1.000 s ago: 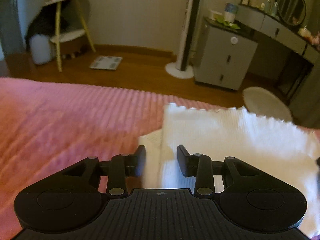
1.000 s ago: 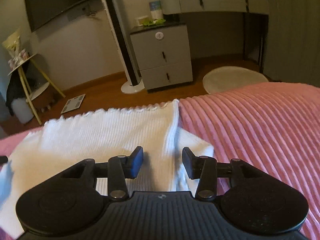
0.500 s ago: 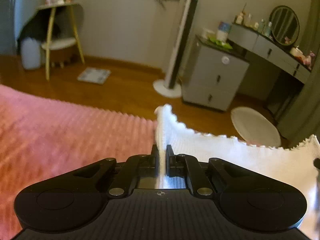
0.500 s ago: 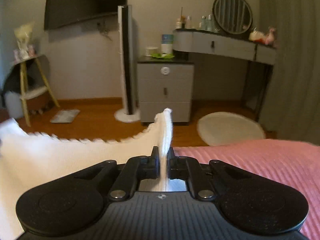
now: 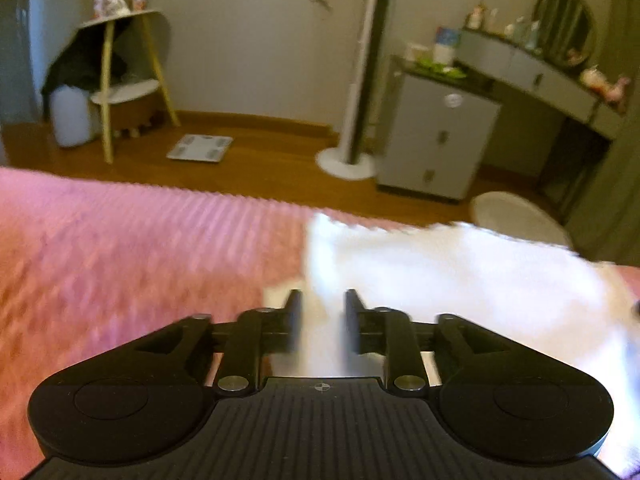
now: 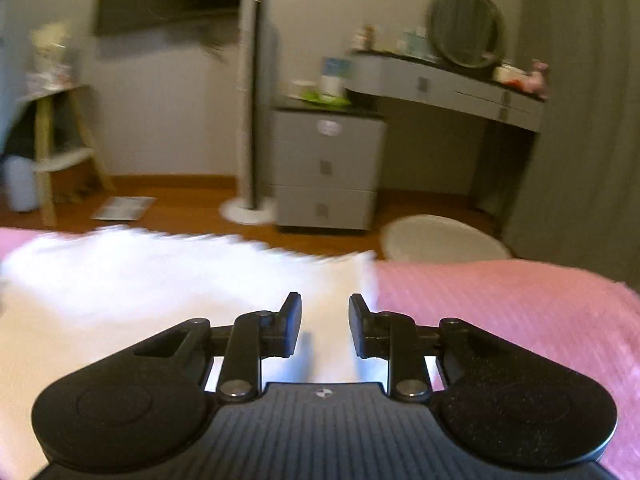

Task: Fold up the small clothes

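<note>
White ribbed garment (image 5: 460, 276) lies flat on the pink bedspread (image 5: 120, 248); my left gripper (image 5: 320, 320) and right gripper (image 6: 325, 328) have just parted (fabric between, unpinched), leaving the fold settled.

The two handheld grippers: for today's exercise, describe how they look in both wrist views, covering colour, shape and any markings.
The left gripper and right gripper look alike: matte black, with a ribbed centre plate carrying a small round crosshair mark. On each side sits a rounded lobe with a circular disc. Black link arms with silver pivot pins carry two flat, wedge-tipped fingers. No cables, hands or sleeves show.
</note>
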Demonstrator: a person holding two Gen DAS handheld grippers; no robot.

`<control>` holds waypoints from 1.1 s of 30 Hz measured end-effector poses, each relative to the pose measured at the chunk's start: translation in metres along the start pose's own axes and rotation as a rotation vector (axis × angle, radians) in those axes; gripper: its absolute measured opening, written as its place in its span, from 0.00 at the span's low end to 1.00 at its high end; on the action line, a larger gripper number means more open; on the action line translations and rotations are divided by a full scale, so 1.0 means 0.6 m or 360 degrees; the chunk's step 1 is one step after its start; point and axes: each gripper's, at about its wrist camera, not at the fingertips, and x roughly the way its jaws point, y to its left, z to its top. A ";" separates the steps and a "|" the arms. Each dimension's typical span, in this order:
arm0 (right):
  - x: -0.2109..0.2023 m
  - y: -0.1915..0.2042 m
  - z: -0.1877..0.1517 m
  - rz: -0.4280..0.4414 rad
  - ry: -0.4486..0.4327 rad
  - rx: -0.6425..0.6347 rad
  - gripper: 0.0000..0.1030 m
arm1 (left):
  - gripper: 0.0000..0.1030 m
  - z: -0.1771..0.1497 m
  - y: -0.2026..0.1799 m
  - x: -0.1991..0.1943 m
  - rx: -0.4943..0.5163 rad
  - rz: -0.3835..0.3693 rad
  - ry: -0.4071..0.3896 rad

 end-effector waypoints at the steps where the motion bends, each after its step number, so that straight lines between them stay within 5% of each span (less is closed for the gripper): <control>1: -0.026 0.012 -0.017 0.0060 -0.0023 -0.0010 0.24 | 0.36 -0.012 0.001 -0.015 -0.0035 -0.0052 0.0002; 6: -0.083 0.043 -0.106 0.0253 0.0107 -0.0103 0.24 | 0.42 -0.079 -0.020 -0.056 0.0133 -0.0229 0.0104; 11: -0.109 -0.008 -0.132 -0.0031 0.0231 0.0014 0.19 | 0.38 -0.098 -0.017 -0.078 0.0296 -0.0088 0.0114; 13: -0.139 -0.026 -0.124 -0.0117 0.0261 0.0098 0.19 | 0.54 -0.095 -0.007 -0.103 0.0267 -0.0034 0.0110; 17: -0.203 -0.050 -0.112 -0.0264 0.0350 0.0245 0.19 | 0.56 -0.110 0.020 -0.144 0.0172 0.0003 0.0220; 22: -0.335 -0.078 -0.111 -0.0081 0.0280 0.0595 0.20 | 0.74 -0.144 0.065 -0.213 0.0074 -0.0192 0.0280; 30: -0.417 0.003 -0.062 -0.0060 0.0225 0.0598 0.20 | 0.79 -0.137 0.125 -0.285 -0.0111 -0.0324 0.0229; 33: -0.410 0.039 -0.040 -0.0021 0.0224 0.0644 0.20 | 0.80 -0.126 0.125 -0.289 -0.0071 -0.0282 0.0207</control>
